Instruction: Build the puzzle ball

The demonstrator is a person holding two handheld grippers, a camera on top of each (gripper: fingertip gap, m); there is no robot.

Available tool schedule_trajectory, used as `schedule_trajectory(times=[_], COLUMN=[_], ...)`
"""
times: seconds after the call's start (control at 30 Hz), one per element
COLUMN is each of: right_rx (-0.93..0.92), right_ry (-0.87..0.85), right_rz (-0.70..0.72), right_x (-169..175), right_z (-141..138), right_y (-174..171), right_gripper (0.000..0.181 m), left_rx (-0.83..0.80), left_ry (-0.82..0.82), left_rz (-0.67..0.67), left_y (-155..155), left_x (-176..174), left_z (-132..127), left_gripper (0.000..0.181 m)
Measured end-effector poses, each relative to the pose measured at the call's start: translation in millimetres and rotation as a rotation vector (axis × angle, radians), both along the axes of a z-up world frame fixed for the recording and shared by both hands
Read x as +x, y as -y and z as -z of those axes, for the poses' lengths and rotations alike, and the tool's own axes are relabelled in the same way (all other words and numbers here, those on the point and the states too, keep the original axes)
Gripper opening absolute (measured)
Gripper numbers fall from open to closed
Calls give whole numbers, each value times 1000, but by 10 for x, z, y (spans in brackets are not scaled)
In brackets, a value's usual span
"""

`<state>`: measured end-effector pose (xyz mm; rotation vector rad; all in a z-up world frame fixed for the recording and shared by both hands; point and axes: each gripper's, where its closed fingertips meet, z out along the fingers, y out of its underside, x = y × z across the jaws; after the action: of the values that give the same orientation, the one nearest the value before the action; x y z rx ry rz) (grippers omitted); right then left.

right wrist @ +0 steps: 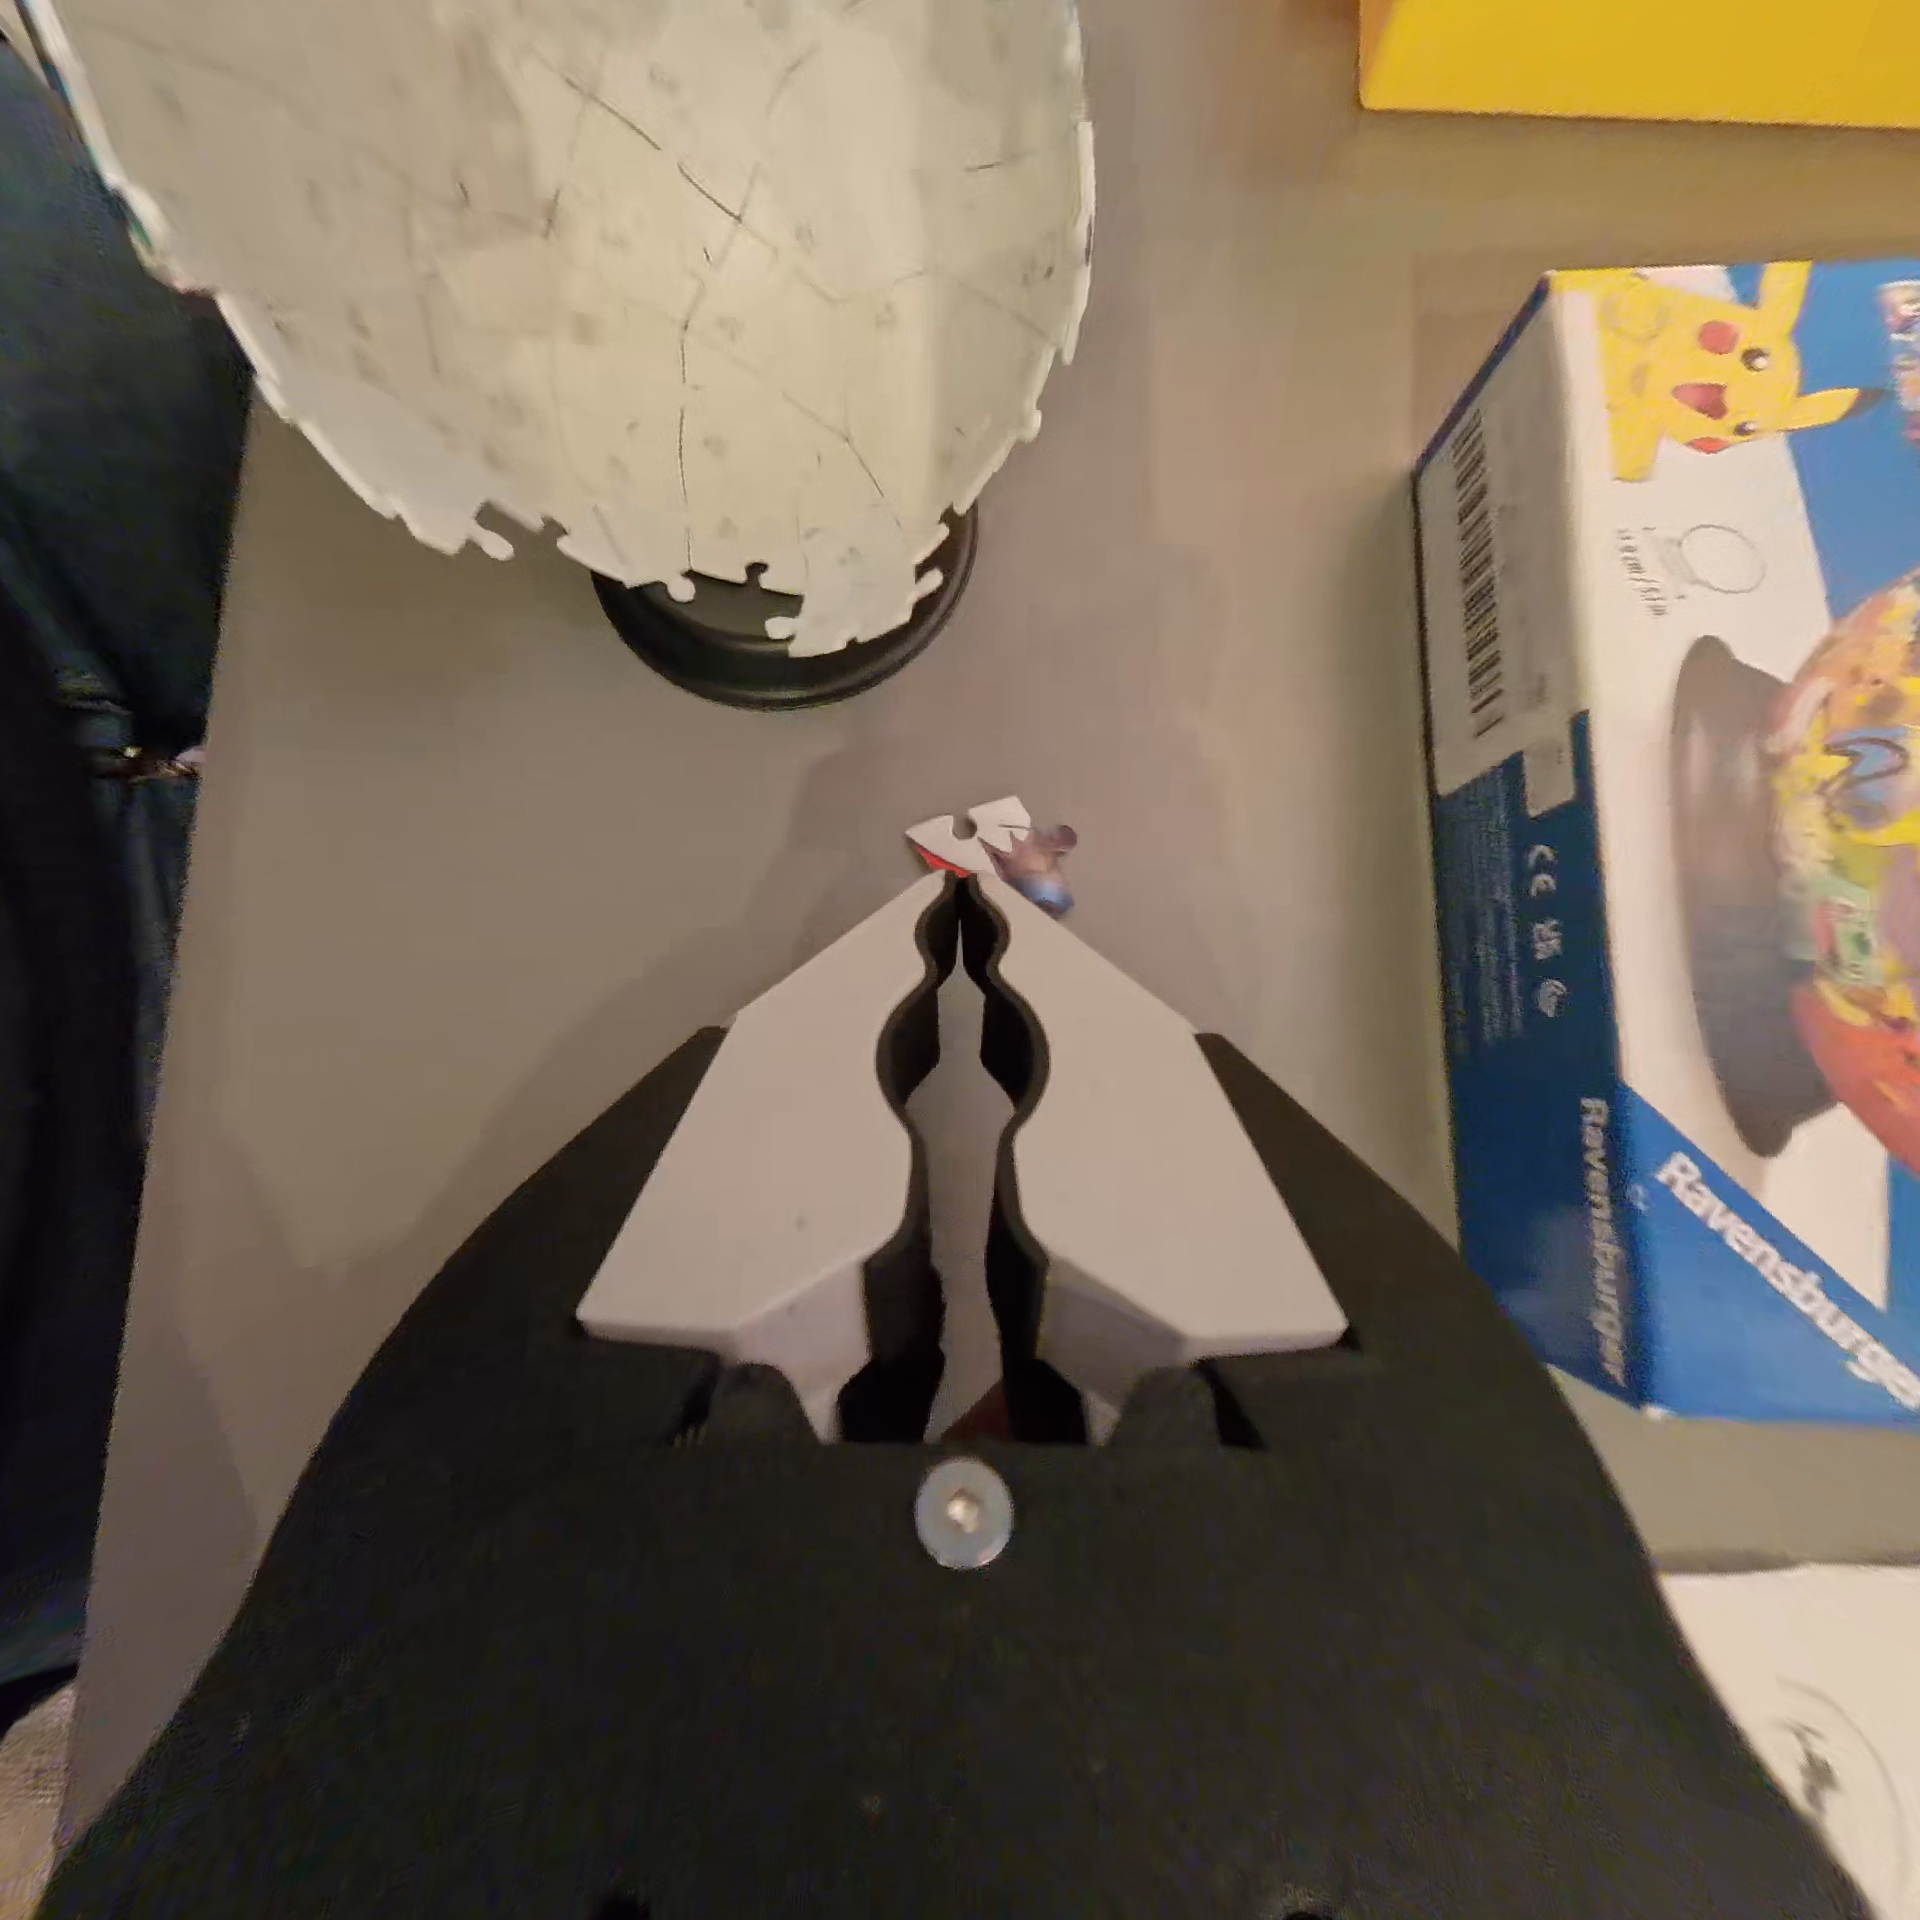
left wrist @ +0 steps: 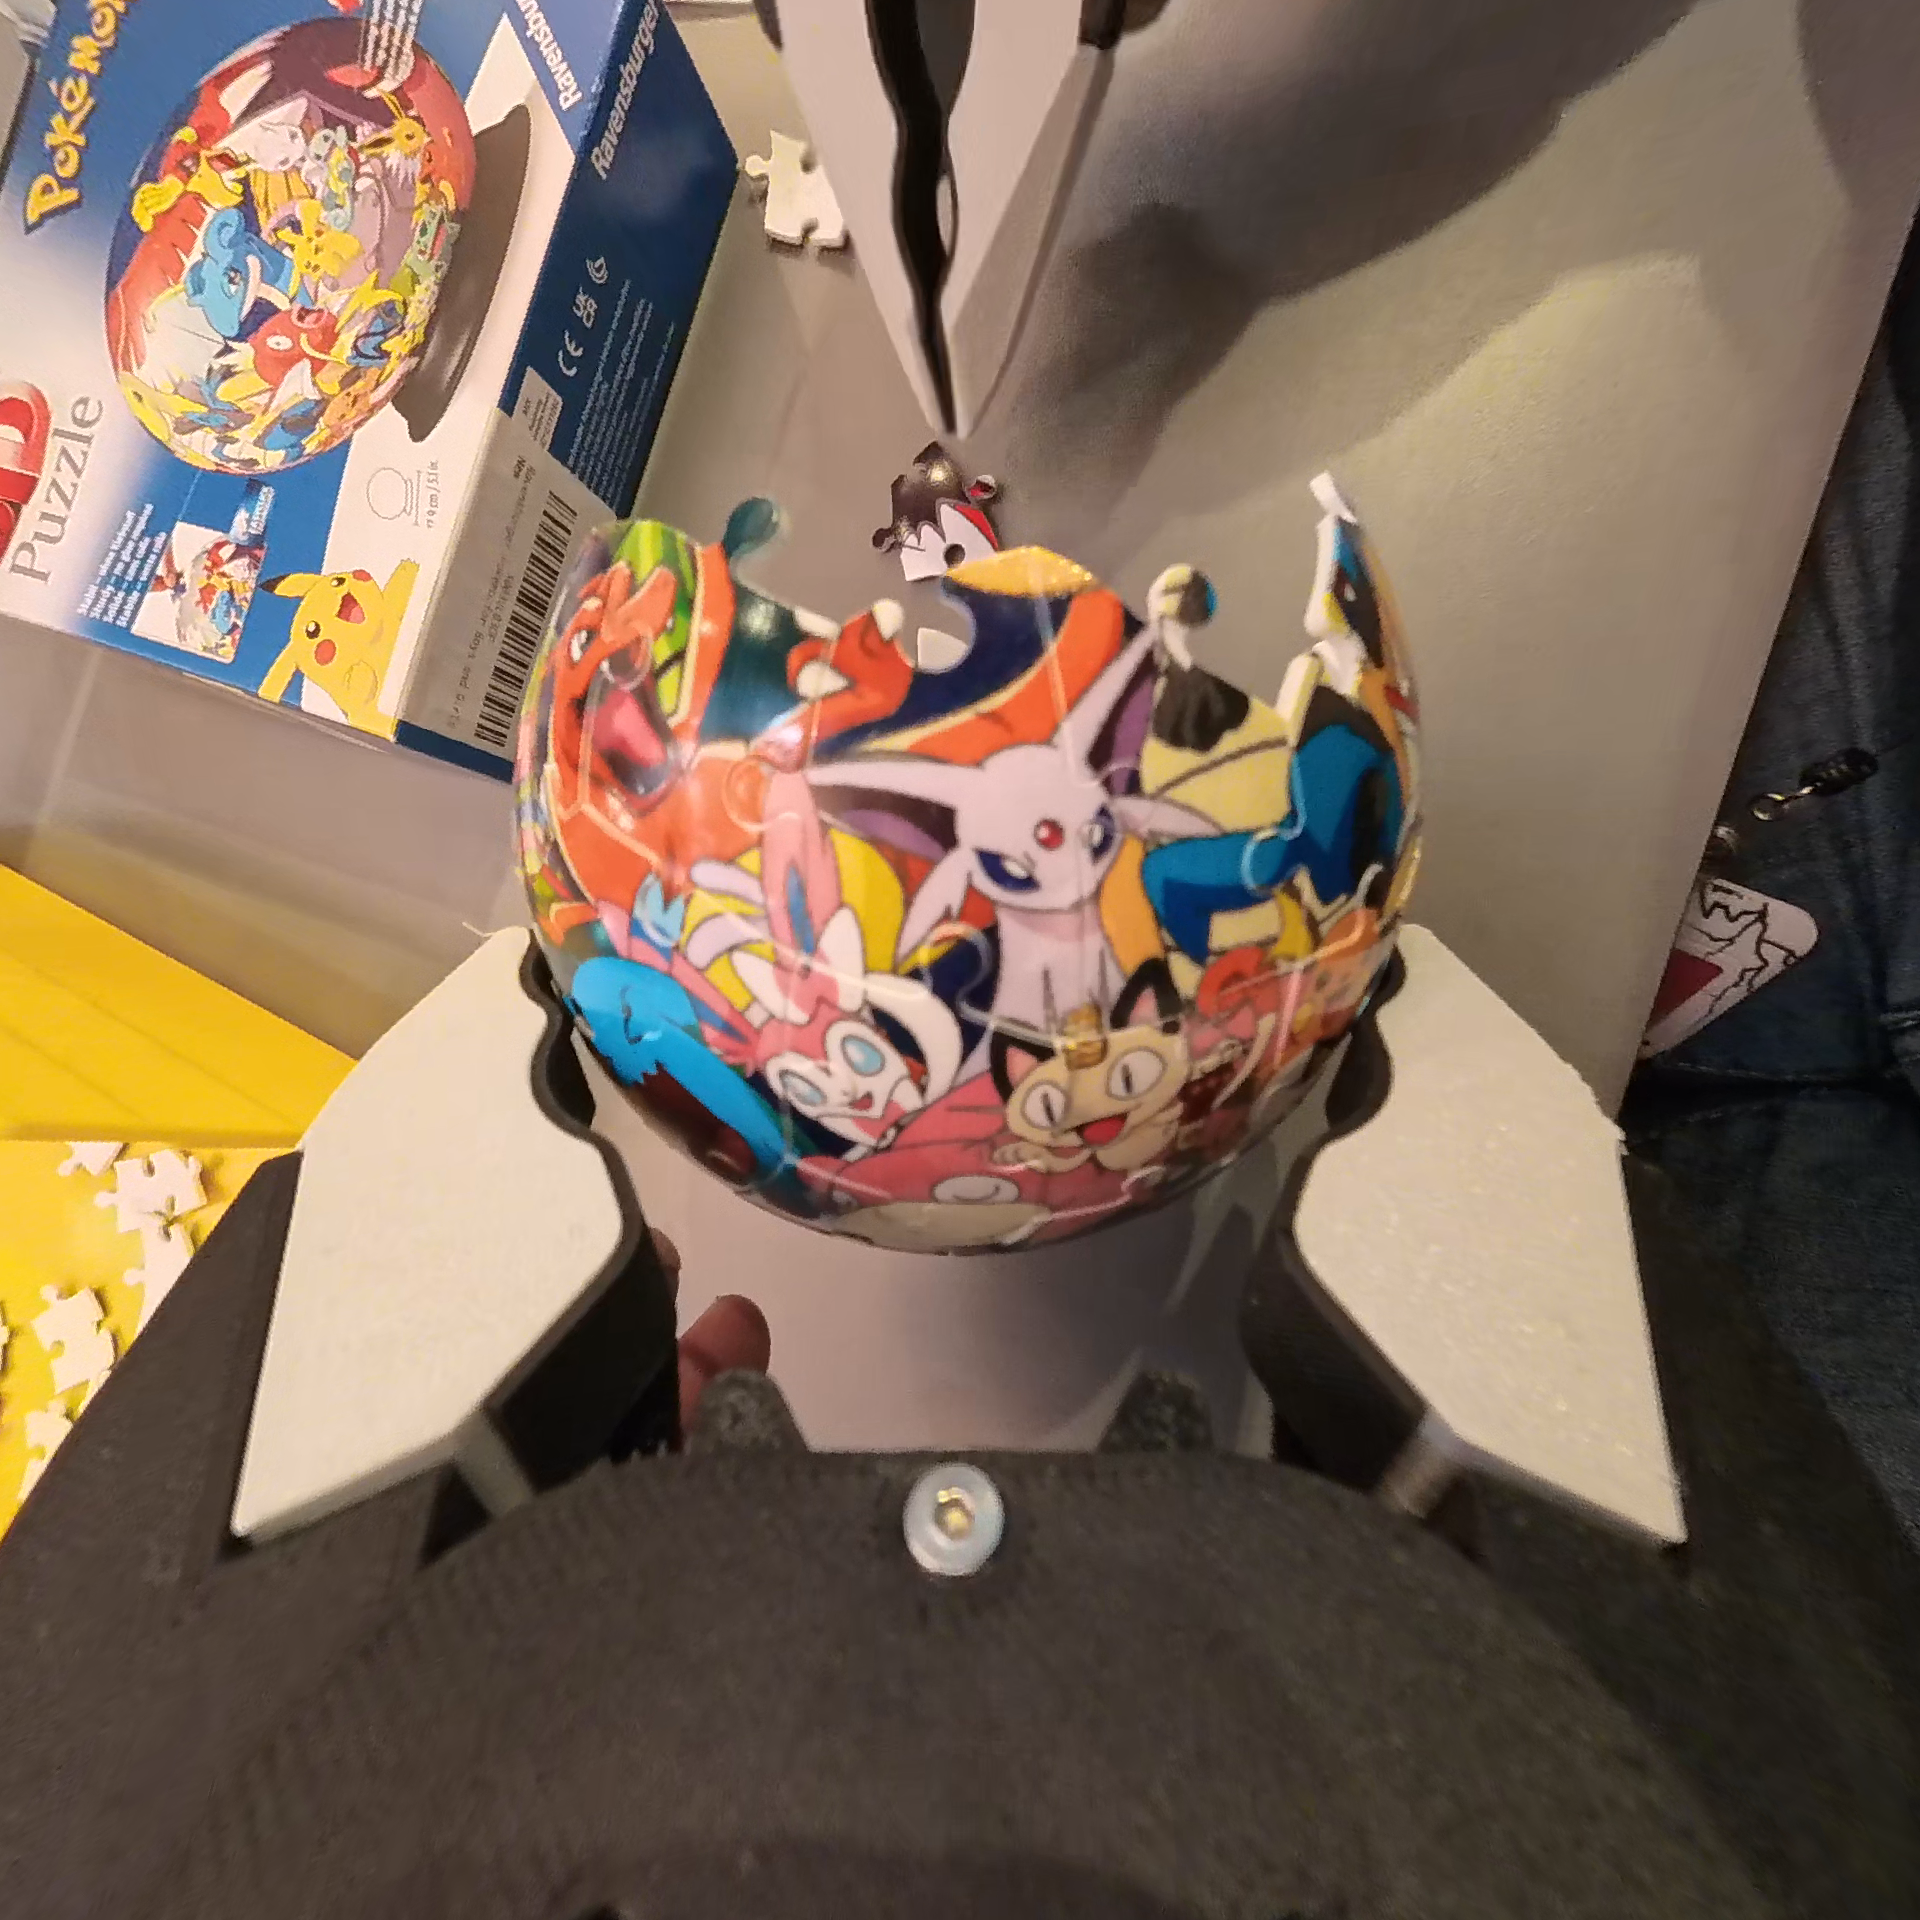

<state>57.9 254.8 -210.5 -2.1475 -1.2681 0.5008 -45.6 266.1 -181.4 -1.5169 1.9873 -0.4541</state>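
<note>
My left gripper (left wrist: 961, 997) has its two white fingers (left wrist: 457, 1143) spread wide and pressed against either side of the puzzle ball (left wrist: 966, 883), cradling the lower half of the colourful, cartoon-printed shell clear of the grey table (left wrist: 1455, 416). The ball is unfinished: its upper rim is jagged with tabs and gaps, and the open top faces away from my left wrist camera. My right gripper (right wrist: 958, 878) has its fingers pinched together at the very tips on a single puzzle piece (right wrist: 987, 831), whose white back and a bit of red and blue print show just past them. From the left wrist view that same piece (left wrist: 935, 509) hangs just above the ball's open rim, near a notch in the edge, with the right fingers coming down from above. From the right wrist view the pale inner surface of the ball (right wrist: 623, 291) fills the upper left, and a round black stand (right wrist: 779, 644) sits on the table just beyond it. A blue and white puzzle box (left wrist: 343, 343) lies on the table beside the ball. A loose white piece (left wrist: 800, 192) lies by the box, and more loose pieces (left wrist: 94, 1278) are scattered in a yellow tray (left wrist: 125, 997) on my left. A dark denim sleeve (left wrist: 1808, 727) borders the table at the right.
</note>
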Motion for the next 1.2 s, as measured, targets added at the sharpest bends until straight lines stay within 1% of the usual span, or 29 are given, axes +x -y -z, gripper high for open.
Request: schedule_trajectory(times=[0.03,0.07,0.1,0.2,0.23,0.33,0.43,0.5,0.57,0.6,0.63,0.7,0.77,0.83,0.9,0.97,1.0,1.03,1.2], right_rx=[10,10,7,-22,-28,-4,11,-15,-25,-12,2,36,66,62,39,32,24,29,37], right_ry=[24,52,63,94,90,71,55,36,-13,-25,-29,-17,32,56,21,10,4,8,10], right_rz=[7,20,22,6,12,46,49,64,87,99,102,86,64,49,51,73,88,89,97], right_x=[24,40,33,3,-3,-3,-22,-22,-50,-66,-87,-143,-180,-238,-327,-347,-347,-344,-296], right_z=[9,40,73,220,236,232,232,223,152,107,70,56,129,212,225,228,228,228,220], right_y=[-6,-13,-11,-5,-30,-150,-161,-154,-167,-198,-226,-271,-329,-369,-407,-458,-477,-485,-475], right_gripper=[0,5,29,50,51,0,0,0,0,15,26,30,41,44,44,33,31,24,23], left_rx=[0,1,2,3,6,8,5,2,3,2,1,3,4,7,8,8,8,7,6], left_ry=[0,-1,-2,-3,-5,-7,-5,-3,-3,-1,-1,-6,-5,-8,-9,-9,-9,-8,-4], left_rz=[-1,0,0,-1,-1,0,1,1,2,1,1,0,-1,-1,-1,-1,-1,-1,-2], left_y=[0,2,2,1,3,8,7,7,7,6,6,2,2,4,4,4,3,0,-10], left_x=[1,2,2,1,-2,-4,-3,-3,-6,-6,-4,-9,-11,-14,-16,-18,-20,-23,-31], left_z=[0,1,1,0,0,1,0,0,0,0,0,1,0,0,0,0,0,0,-1], left_gripper=[138,138,138,138,138,138,138,138,138,138,138,138,138,138,138,138,138,138,138])
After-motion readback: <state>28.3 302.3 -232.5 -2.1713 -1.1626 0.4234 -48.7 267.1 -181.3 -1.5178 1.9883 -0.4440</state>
